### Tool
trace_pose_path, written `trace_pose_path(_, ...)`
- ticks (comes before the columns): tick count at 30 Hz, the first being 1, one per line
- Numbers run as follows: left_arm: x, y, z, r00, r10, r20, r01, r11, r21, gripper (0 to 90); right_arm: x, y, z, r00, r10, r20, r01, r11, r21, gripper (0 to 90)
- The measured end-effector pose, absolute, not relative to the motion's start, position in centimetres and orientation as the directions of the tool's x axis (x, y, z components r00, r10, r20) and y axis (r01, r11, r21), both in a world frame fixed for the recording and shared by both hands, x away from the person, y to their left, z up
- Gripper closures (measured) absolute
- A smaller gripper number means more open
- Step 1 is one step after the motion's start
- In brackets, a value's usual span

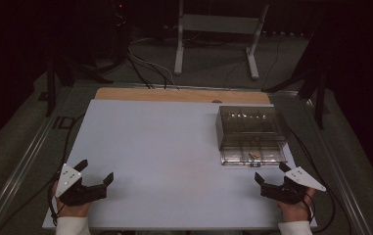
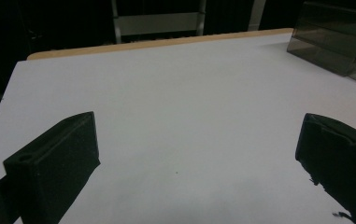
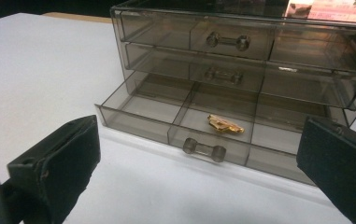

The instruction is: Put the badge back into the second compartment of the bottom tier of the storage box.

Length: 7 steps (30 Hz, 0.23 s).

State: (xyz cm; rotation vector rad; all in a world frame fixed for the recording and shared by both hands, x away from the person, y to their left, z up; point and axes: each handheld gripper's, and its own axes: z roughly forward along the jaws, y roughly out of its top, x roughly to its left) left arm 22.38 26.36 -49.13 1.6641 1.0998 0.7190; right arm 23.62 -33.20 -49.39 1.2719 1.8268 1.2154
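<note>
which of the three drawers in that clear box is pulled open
The bottom drawer: it stands pulled out toward the right gripper, with a small gold piece in its middle compartment. The top drawer and middle drawer sit flush and closed.

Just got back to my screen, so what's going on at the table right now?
A person holds a gripper in each hand at the near edge of the white table. Both the left gripper and the right gripper are open and hold nothing. The right one faces a smoky clear drawer box, whose bottom drawer is pulled out with a small gold clip lying in its middle compartment. The upper two drawers are shut.
</note>
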Motion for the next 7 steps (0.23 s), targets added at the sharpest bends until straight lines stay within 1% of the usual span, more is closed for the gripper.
trace_pose_path(7,22.45,26.41,-49.34,0.402,0.915,-0.04,0.343,-0.11,0.933,0.1,23.65,-33.64,-49.52,-0.367,0.93,0.033,0.383,0.119,0.916,0.0)
